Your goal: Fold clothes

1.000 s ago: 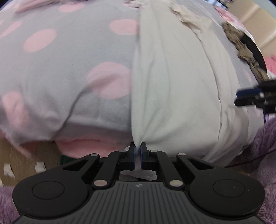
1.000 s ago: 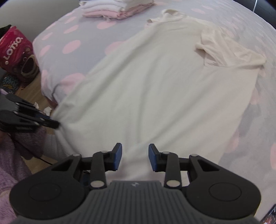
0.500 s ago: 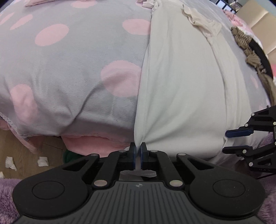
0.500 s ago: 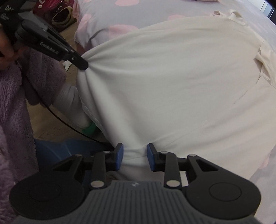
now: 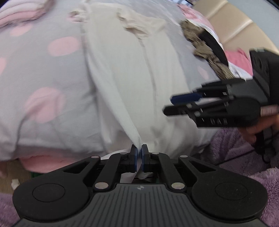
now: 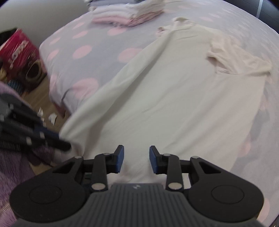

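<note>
A cream T-shirt (image 6: pixel 174 97) lies spread on the grey bedspread with pink dots (image 6: pixel 97 38), collar at the far end. My left gripper (image 5: pixel 139 155) is shut on the shirt's bottom hem corner (image 5: pixel 137 139) at the near bed edge; it also shows in the right wrist view (image 6: pixel 64 146). My right gripper (image 6: pixel 136 158) is open and empty just above the shirt's hem. It appears at the right of the left wrist view (image 5: pixel 171 104), jaws apart.
A stack of folded clothes (image 6: pixel 129 15) sits at the far side of the bed. A red bag (image 6: pixel 17 50) stands on the floor at left. Brown fluffy cloth (image 5: pixel 207 50) lies at the bed's right. Purple fleece sleeves (image 5: pixel 244 157) are near.
The right gripper has lifted back from the hem, still open, and now sits higher over the shirt. The left gripper stays shut on the hem corner and has swung right.
</note>
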Demonstrator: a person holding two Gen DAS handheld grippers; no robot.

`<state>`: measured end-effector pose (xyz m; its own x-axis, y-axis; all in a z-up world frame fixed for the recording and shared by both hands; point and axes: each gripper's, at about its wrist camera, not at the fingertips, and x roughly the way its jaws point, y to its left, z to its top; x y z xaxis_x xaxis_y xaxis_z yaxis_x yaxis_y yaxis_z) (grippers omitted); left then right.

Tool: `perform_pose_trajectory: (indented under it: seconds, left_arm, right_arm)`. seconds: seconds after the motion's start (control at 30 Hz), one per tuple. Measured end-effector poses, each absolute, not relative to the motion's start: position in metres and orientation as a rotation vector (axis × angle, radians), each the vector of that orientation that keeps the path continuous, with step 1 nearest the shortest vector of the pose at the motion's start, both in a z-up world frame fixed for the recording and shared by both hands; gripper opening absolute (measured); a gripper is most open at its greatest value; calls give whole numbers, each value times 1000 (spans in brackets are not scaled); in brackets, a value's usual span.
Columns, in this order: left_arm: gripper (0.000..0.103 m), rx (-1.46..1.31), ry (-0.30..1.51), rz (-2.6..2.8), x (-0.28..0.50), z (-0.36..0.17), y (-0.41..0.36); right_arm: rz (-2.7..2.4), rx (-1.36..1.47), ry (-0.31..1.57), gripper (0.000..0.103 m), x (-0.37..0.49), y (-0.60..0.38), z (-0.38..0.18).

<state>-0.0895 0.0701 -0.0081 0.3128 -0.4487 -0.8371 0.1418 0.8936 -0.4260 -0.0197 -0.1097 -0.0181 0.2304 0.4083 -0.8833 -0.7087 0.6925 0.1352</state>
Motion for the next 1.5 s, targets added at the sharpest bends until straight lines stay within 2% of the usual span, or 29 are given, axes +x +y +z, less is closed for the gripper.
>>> perform_pose_trajectory:
  seconds: [0.2,0.37,0.43,0.5,0.6,0.67,0.8,0.9,1.1,1.33,1.5]
  left_arm:
    - [3,-182,1234,-504,-72,-26,21]
    - [3,-230,1295,-498,-62,-59,9]
    - [8,-254,1311,-499,-64,-64,9]
    - [22,-256,1324,-521,-69,-65,8]
    - [33,-220,1354,-568,-79,-65,2]
    - [38,-210,1389,-594,-86,-68,-2]
    - [38,-249,1415,-567,-96,-66,12]
    - [39,-284,1383,-496,-91,-49,39]
    - [41,-282,1287,-386,-47,-10,92]
    - [41,-230,1115,-235,40,15,137]
    - [41,-153,969,-144,111,14,153]
  right_arm:
    - [730,-253,1098,35,-15,-129,-17]
    - [750,-185,1116,35,-16,-136,-22]
    - [776,-161,1127,35,-19,-134,-25]
    - [798,-161,1143,35,-22,-129,-30]
    - [827,-163,1178,35,-26,-117,-42]
    - [839,-166,1211,35,-27,-108,-51]
    - [797,-288,1230,30,-34,-100,-62]
    - [776,-312,1224,26,-35,-106,-57]
    - [758,-273,1191,29,-34,-119,-45]
    - [839,-282,1128,31,-54,-109,-34]
    - [824,-359,1068,31,-73,-96,-38]
